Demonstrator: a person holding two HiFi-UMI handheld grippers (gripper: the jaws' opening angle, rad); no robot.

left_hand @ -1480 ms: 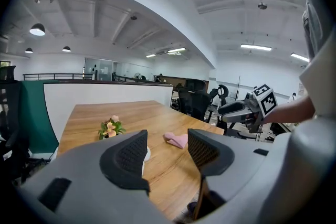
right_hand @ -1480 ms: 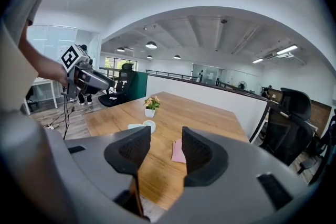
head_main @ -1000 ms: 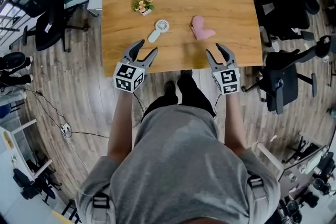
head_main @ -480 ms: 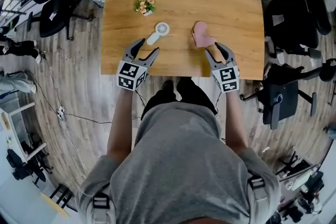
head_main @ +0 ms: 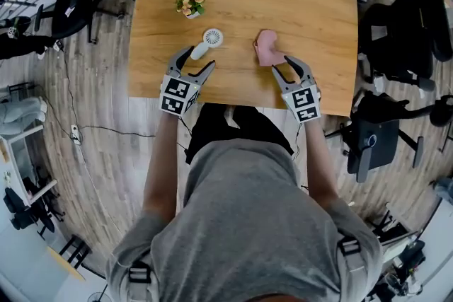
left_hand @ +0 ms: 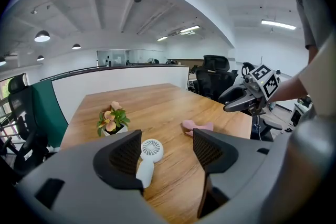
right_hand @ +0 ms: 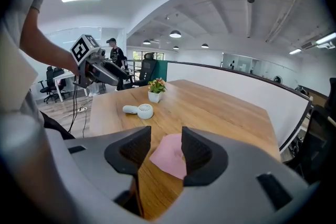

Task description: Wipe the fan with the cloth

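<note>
While your left gripper (head_main: 195,61) has just been spreading wider, its jaws framing the smooth white round-headed fan (head_main: 211,37) (untouched), your right gripper (head_main: 295,67) stands spread, empty, just short of the soft crumpled pink cloth (head_main: 265,47).

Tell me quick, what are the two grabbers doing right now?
Left gripper: open, jaws have just been opening, empty; fan just ahead.
Right gripper: open, empty; cloth just ahead.

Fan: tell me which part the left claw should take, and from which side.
Take the slim handle, not the round head: the fan lies flat with its handle pointing toward the table near edge. Probably come from that edge, jaws across the handle. The left claw has just been opening its jaws; nothing is between them yet.
</note>
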